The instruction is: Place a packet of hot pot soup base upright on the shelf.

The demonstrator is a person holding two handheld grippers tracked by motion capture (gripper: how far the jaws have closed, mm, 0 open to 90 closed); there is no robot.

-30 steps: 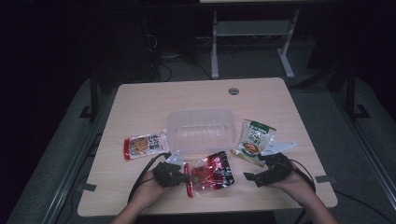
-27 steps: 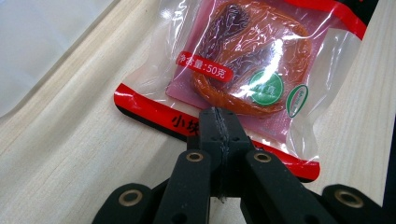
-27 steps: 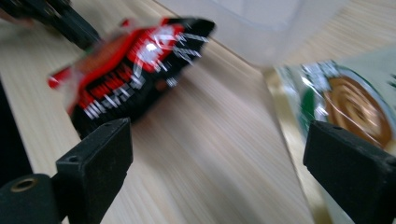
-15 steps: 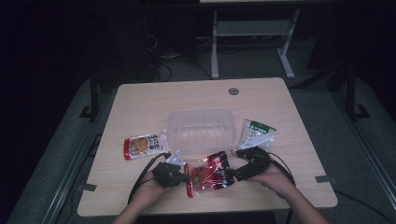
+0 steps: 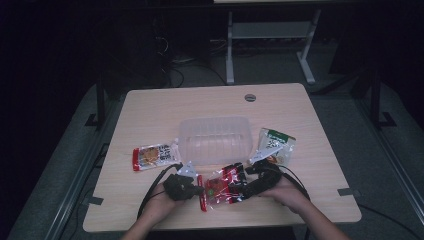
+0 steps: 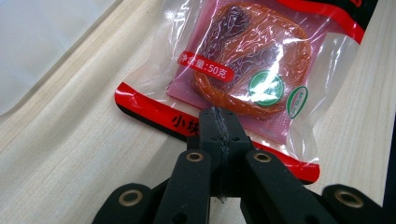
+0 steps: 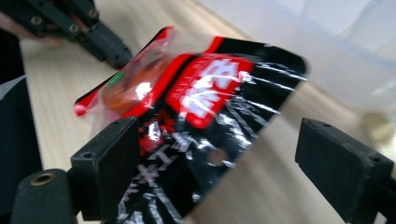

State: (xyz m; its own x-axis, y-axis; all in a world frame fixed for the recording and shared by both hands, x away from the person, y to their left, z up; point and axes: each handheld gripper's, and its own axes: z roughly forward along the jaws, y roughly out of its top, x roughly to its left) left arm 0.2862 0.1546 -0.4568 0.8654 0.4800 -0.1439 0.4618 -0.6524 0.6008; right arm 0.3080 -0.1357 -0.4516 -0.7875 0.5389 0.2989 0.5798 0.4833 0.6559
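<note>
A red-and-black snack packet with a clear window lies near the table's front edge. My left gripper is shut on its red bottom seam; in the left gripper view the closed jaws pinch that seam below the packet's window. My right gripper is at the packet's black end. Its jaws stand wide on either side of the packet; they have just been closing a little and the pads do not press it. The left gripper shows beyond.
A clear plastic container stands just behind the packet. An orange-red snack packet lies to its left and a green-and-white one to its right. A round cable hole is at the table's far edge.
My right gripper has moved left, from beside the green packet to the black end of the red packet. The left gripper has kept still, shut on the packet.
</note>
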